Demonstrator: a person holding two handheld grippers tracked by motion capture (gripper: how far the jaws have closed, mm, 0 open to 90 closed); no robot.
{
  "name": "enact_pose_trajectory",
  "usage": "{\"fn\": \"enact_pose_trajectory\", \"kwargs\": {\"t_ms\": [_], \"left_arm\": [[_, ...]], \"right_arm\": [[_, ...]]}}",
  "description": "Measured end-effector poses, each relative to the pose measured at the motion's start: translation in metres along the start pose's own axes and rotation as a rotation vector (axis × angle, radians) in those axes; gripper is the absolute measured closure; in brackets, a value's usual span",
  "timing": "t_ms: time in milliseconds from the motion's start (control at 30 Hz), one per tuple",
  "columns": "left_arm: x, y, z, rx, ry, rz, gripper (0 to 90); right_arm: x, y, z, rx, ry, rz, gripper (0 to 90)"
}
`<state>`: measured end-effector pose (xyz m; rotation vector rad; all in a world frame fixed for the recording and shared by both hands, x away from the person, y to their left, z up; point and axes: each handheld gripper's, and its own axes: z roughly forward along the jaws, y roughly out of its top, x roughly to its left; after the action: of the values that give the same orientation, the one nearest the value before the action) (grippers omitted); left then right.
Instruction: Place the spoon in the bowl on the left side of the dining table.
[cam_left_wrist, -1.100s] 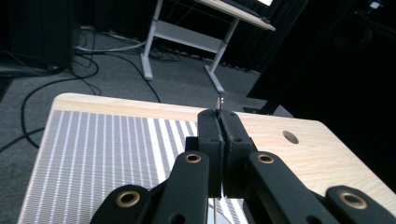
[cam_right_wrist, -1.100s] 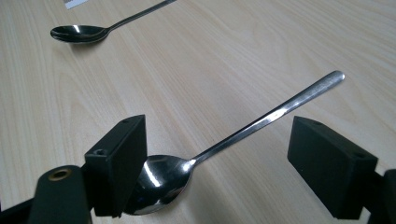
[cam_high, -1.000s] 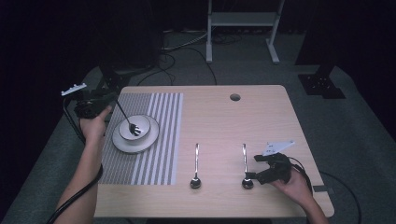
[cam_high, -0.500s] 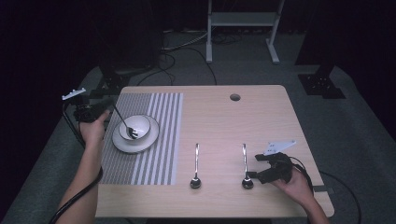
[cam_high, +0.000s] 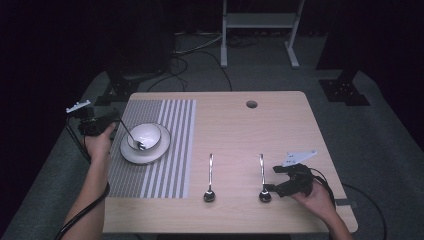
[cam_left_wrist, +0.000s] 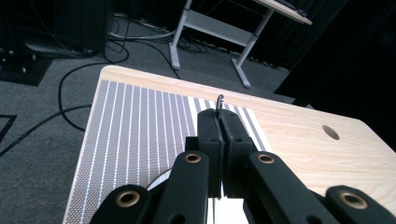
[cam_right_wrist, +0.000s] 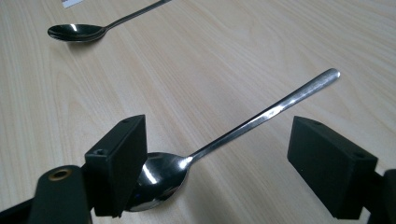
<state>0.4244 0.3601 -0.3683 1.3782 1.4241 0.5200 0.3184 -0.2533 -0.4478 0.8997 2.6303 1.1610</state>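
High view: left gripper (cam_high: 107, 125) at the desk's (cam_high: 280, 125) left edge, jaws clamped on a utensil (cam_high: 131, 136) whose tip sits in the white bowl (cam_high: 150, 134) on a plate (cam_high: 131, 156) on the striped mat (cam_high: 170, 165). Right gripper (cam_high: 274, 188) low beside the right spoon (cam_high: 262, 181); another spoon (cam_high: 210, 180) lies left of it.

Left gripper view: jaws pinched on the utensil's handle (cam_left_wrist: 219, 100).

Right gripper view: jaws wide, straddling the right spoon (cam_right_wrist: 224, 140).

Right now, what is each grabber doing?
Left gripper: shut on a spoon resting in the bowl.
Right gripper: open around another spoon.
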Motion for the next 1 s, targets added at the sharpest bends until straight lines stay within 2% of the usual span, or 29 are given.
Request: {"fn": "enact_pose_trajectory", "kwargs": {"t_ms": [667, 1000], "left_arm": [[0.012, -0.011, -0.001, 0.008, 0.004, -0.028, 87.0], [0.015, -0.013, -0.003, 0.017, 0.011, -0.025, 84.6]], "right_arm": [[0.001, 0.000, 0.002, 0.003, 0.007, 0.001, 18.7], [0.001, 0.001, 0.002, 0.005, 0.008, -0.003, 18.7]]}}
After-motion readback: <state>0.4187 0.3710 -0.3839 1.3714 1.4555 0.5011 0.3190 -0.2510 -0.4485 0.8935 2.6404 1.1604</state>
